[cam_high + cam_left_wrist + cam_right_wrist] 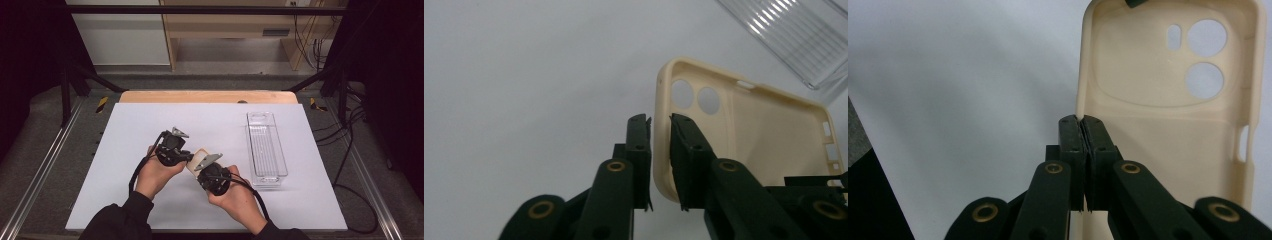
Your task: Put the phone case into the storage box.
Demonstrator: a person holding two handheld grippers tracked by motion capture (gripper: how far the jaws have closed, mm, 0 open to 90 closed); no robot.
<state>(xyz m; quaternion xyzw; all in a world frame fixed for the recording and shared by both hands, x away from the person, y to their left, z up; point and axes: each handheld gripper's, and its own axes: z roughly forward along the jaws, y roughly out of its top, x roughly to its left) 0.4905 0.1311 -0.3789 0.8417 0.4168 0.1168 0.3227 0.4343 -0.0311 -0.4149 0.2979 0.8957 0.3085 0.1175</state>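
A cream phone case (201,154) hangs above the white mat, between my two grippers. In the left gripper view the case (764,135) shows its hollow inside and two round camera holes. My left gripper (658,121) straddles the case's rounded edge, and a thin gap remains beside one pad, so it stands open. In the high view the left gripper (189,157) comes in from the left. My right gripper (1081,120) is shut on the long side wall of the case (1158,130). Seen from above, the right gripper (198,167) reaches the case from below right.
A clear ribbed plastic tray (251,145) lies lengthwise on the right of the mat (140,125), and its corner shows in the left gripper view (794,35). A wooden table edge (207,96) runs behind the mat. Metal rails (45,155) flank both sides.
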